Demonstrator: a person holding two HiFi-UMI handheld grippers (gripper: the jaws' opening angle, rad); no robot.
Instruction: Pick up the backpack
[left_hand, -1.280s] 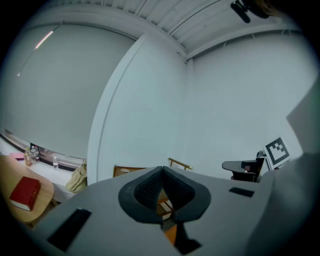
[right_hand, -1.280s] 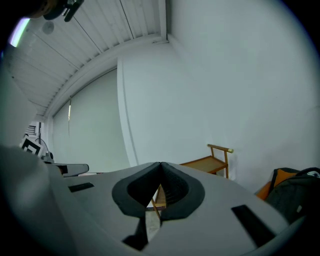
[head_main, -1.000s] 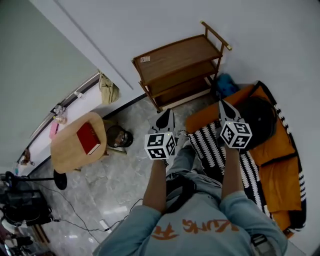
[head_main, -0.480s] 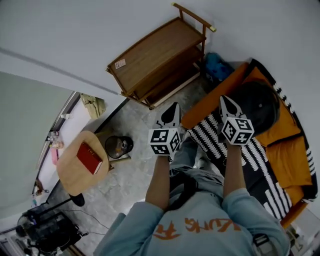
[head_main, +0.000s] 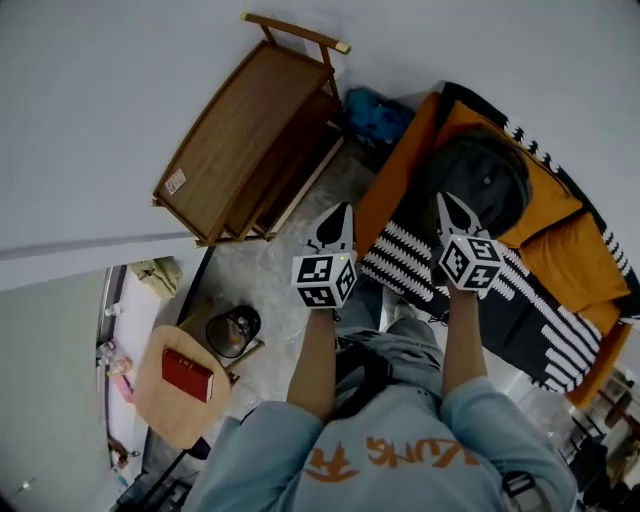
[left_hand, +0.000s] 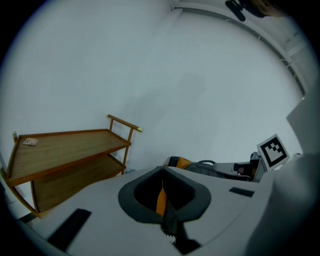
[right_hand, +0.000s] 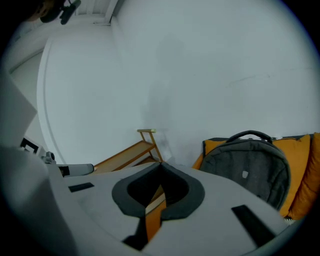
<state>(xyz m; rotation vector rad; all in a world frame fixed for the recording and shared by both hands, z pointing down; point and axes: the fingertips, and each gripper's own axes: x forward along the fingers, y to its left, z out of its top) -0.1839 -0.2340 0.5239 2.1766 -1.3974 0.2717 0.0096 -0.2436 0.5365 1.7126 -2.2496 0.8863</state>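
Head view: the left claw (head_main: 338, 210) and right claw (head_main: 447, 200) are both clenched and empty, short of the rounded, dark-grey fabric backpack (head_main: 482, 172) on the orange sofa (head_main: 560, 250).

Left gripper view: jaws pressed together, with a slatted wooden shelf (left_hand: 65, 155) beyond.

Right gripper view: jaws together, and the backpack leans against the orange cushions.

A home living room: orange couch (head_main: 560, 240) under a striped blanket (head_main: 400, 262); wooden shelf rack (head_main: 240, 130) against the wall (head_main: 110, 90); small round surface (head_main: 160, 420) bearing a red book (head_main: 187, 374); marble floor (head_main: 270, 275).
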